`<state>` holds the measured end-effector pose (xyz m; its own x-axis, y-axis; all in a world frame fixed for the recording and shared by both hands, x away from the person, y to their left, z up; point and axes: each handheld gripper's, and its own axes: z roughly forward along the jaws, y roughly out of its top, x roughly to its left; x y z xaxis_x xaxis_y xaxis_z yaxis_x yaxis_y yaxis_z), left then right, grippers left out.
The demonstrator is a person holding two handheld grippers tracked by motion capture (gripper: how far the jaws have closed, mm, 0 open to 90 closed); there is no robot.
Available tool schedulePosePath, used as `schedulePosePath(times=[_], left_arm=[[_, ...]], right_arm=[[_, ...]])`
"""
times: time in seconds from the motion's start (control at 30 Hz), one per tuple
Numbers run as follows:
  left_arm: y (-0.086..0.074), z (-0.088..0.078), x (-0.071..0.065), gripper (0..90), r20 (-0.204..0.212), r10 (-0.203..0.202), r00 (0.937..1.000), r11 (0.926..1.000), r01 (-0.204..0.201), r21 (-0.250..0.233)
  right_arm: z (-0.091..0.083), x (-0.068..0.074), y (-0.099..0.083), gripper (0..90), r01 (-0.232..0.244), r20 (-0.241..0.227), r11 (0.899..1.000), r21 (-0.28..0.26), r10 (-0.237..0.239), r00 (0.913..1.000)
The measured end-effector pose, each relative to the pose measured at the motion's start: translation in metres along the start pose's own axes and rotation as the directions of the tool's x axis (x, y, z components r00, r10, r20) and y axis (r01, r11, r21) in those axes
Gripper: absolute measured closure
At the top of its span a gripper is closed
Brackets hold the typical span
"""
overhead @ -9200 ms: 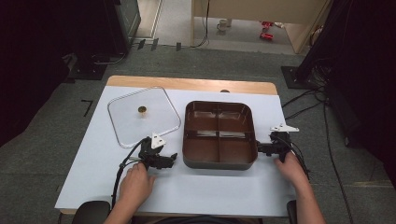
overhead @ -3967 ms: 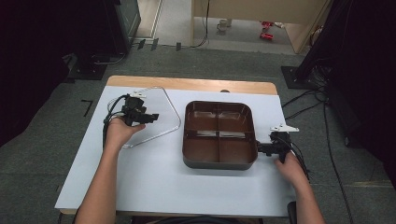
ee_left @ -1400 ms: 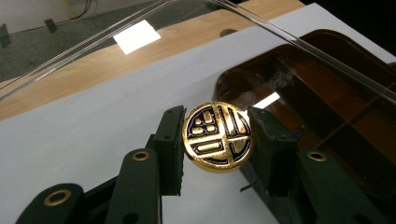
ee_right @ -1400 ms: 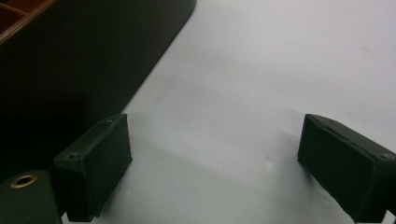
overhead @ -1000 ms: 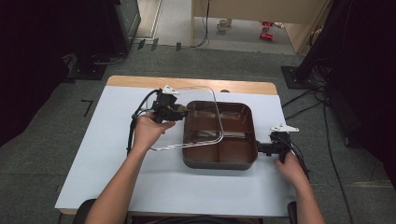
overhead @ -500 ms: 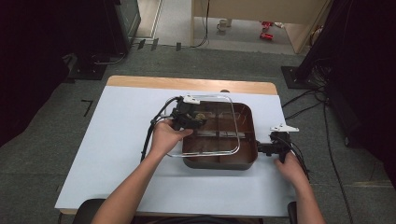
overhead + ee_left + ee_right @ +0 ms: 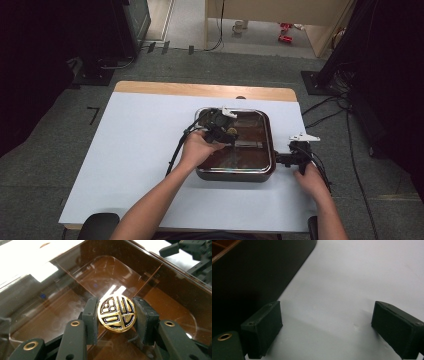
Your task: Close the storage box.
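**Clear lid lies flat over the brown tray**

The left claw is clamped on the gold knob of the transparent lid, which lies level over the tray, its long axis running along the tray's. The left forearm reaches in diagonally. The right claw rests on the tabletop beside the tray, jaws apart.

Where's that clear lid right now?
In the high view, the lid sits over the brown tray at the table's right-middle, with the left gripper pinching its gold knob.
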<state>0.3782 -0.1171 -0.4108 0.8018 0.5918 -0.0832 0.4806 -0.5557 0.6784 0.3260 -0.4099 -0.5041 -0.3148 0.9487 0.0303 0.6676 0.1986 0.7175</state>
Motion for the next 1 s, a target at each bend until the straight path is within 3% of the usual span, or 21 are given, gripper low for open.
schedulePosePath(times=[0.23,0.57,0.83,1.0], left_arm=[[0.003,0.011,-0.011,59.3,-0.013,0.010,0.9999,0.9999,-0.010,0.010],[0.000,0.013,-0.008,58.2,0.005,-0.007,1.0000,0.9999,0.008,-0.010],[0.000,0.001,-0.003,45.1,0.032,0.008,0.9995,0.9991,-0.007,-0.041],[-0.001,-0.011,-0.005,36.9,0.020,0.029,0.9994,0.9984,-0.028,-0.049]], right_arm=[[0.000,0.000,0.000,9.1,-0.001,0.000,1.000,0.000,0.001,1.0000],[0.000,0.000,0.000,9.1,0.001,0.000,1.000,-0.001,-0.001,1.0000],[0.000,0.000,0.000,9.1,0.000,0.000,1.000,0.000,0.000,1.0000],[0.000,0.000,0.000,9.1,0.001,0.000,1.000,0.000,-0.001,1.0000]])
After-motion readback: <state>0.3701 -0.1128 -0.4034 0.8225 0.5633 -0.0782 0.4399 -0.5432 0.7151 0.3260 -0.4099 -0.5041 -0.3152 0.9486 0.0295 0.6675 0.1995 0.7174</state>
